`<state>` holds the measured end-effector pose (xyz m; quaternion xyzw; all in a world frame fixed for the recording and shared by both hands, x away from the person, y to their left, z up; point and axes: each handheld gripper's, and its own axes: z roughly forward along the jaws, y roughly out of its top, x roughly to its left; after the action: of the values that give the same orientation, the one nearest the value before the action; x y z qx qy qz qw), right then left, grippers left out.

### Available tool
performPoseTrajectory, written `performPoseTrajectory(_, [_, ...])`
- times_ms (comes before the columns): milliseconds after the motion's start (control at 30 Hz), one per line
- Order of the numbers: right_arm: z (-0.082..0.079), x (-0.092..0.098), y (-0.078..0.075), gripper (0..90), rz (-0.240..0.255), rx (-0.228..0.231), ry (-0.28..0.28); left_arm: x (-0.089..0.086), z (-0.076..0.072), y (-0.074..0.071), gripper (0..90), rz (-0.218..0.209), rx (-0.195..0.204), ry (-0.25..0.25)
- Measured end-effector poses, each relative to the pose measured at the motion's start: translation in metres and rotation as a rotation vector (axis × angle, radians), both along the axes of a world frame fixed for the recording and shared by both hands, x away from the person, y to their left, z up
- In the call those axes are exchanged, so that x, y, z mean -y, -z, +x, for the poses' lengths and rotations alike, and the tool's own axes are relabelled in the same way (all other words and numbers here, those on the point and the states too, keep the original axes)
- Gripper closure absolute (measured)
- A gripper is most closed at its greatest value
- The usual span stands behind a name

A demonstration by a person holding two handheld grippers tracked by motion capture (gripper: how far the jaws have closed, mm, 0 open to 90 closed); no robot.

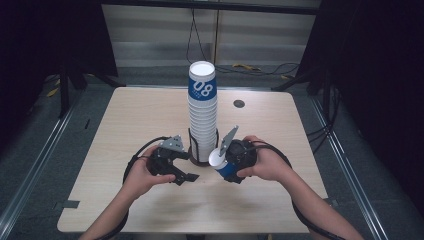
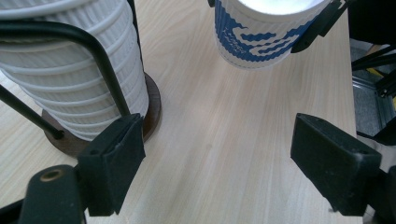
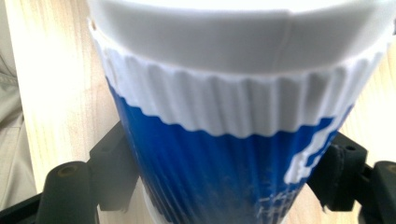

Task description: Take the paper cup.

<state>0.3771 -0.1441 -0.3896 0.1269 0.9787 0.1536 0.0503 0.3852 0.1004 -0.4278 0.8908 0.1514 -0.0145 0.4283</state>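
A tall stack of white ribbed paper cups [image 1: 202, 122], topped by a blue-printed one, stands in a black wire holder on a round brown base [image 2: 153, 106] at the table's middle. My right gripper [image 1: 227, 165] is shut on a single blue and white cup [image 1: 223, 164], held tilted just right of the stack's foot; in the right gripper view the cup [image 3: 224, 140] sits between the two black jaws. My left gripper [image 1: 186, 168] is open just left of the holder, nothing between its fingers [image 2: 116, 158]. From the left gripper view, the held cup [image 2: 261, 37] hangs ahead above the tabletop.
The light wooden table [image 1: 135, 120] has a round cable hole [image 1: 239, 103] behind the stack on the right. Cables lie on the floor beyond the far edge, and black stands and curtains flank both sides. Bare wood stretches to the left and front.
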Motion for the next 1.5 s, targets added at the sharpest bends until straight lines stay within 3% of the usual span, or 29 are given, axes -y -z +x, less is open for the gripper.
performPoseTrajectory(167, [-0.001, -0.003, 0.000, 22.0, -0.015, -0.009, -0.003, 0.002, -0.001, 0.000, 17.4, 0.001, 0.000, 0.006])
performPoseTrajectory(400, [-0.002, -0.009, 0.001, 22.0, -0.064, -0.020, -0.059, 0.002, 0.000, -0.002, 17.4, -0.006, -0.008, 0.008])
performPoseTrajectory(433, [-0.003, -0.010, 0.001, 22.0, -0.062, -0.023, -0.051, 0.002, 0.000, -0.002, 17.4, -0.028, -0.015, 0.002])
performPoseTrajectory(1167, [-0.006, -0.022, 0.004, 22.0, -0.056, -0.027, -0.092, 0.015, 0.000, -0.009, 17.1, -0.034, -0.022, 0.048])
performPoseTrajectory(1500, [-0.006, -0.025, -0.002, 22.0, -0.054, -0.016, -0.092, 0.019, -0.001, -0.013, 17.1, -0.053, -0.017, 0.056])
